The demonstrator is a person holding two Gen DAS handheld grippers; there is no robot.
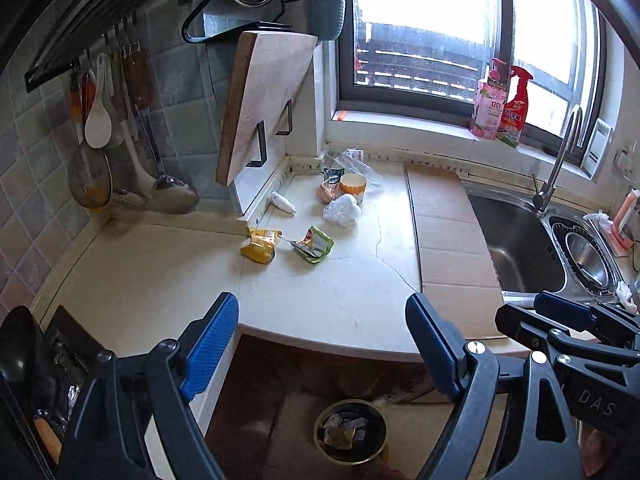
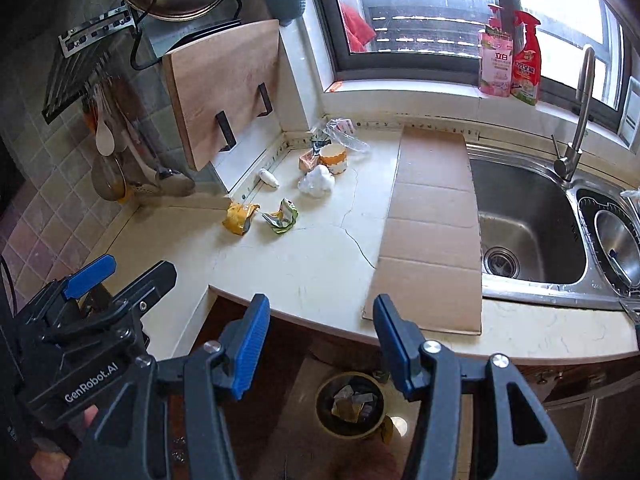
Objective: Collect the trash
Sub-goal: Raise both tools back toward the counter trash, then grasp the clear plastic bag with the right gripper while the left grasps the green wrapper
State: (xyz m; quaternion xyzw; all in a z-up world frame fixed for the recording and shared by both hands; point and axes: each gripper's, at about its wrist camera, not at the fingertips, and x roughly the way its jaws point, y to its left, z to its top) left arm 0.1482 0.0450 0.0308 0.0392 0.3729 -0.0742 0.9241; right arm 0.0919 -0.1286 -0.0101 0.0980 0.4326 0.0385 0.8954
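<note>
Nearest, the left tongs (image 1: pixel 322 344) stand spread wide with nothing between their blue pads, hanging over the front edge of the table (image 1: pixel 320 292). The right tongs (image 2: pixel 322 338) are spread too, a little less, and likewise hold and touch nothing. Each pair shows at the edge of the other's view, side by side and apart.

Below them, on the floor, a round bin (image 2: pixel 350 404) already has crumpled wrappers inside.

Further in, on the pale table, trash lies loose: a yellow wrapper (image 1: pixel 260 244) and a green wrapper (image 1: pixel 314 244) just beside each other. Behind them are a small white bottle (image 1: pixel 283 203) on its side, a white crumpled bag (image 1: pixel 342 209), an orange-and-white paper cup (image 1: pixel 353 186) with a brown packet (image 1: pixel 327 192) next to it, and a clear plastic bag (image 1: pixel 358 164) in the far corner. All are well apart from both tongs.

To the right a flat sheet of cardboard (image 2: pixel 434 216) lies beside the steel sink (image 2: pixel 524 220). A wooden cutting board (image 2: pixel 224 88) leans at the back wall.
</note>
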